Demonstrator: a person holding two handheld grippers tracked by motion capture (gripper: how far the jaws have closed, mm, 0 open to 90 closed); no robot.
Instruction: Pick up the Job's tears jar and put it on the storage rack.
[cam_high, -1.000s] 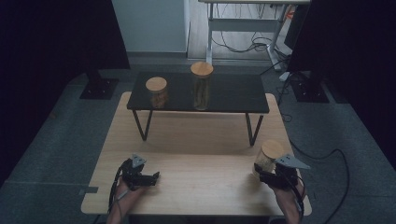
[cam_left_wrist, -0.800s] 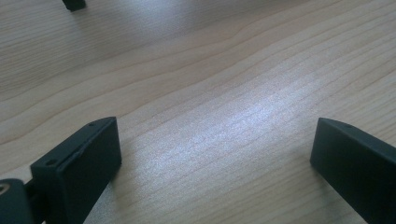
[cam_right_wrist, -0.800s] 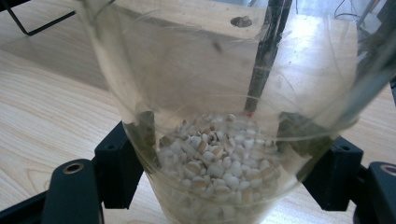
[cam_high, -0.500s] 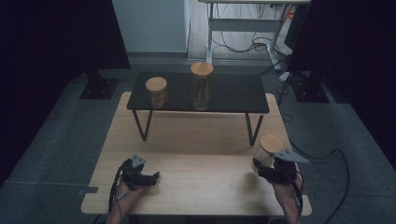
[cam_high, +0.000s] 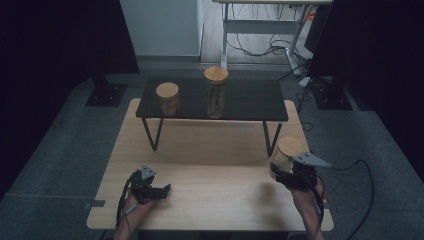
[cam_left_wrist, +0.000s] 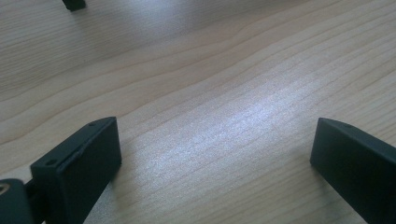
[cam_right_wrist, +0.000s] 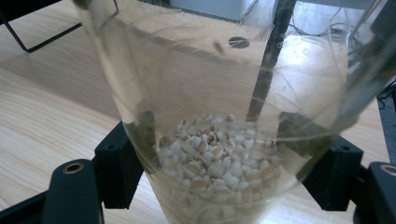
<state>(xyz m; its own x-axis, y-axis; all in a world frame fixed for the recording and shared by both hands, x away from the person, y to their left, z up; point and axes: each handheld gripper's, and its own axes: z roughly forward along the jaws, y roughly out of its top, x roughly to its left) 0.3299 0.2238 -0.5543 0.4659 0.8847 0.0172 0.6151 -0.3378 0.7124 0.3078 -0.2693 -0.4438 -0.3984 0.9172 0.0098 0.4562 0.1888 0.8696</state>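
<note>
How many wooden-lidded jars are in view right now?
3. A short jar and a tall jar stand on the black shelf; a third jar is clamped in the right gripper.

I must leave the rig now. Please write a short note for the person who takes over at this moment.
Right gripper: shut on the glass jar with a wooden lid, holding pale grains, at the wooden table's right edge.
Left gripper: open, nothing between its jaws, low over the table.
Black shelf: short jar and tall jar already stand there.
Left, probably: set the held jar on the shelf, in the free space to the right.
</note>
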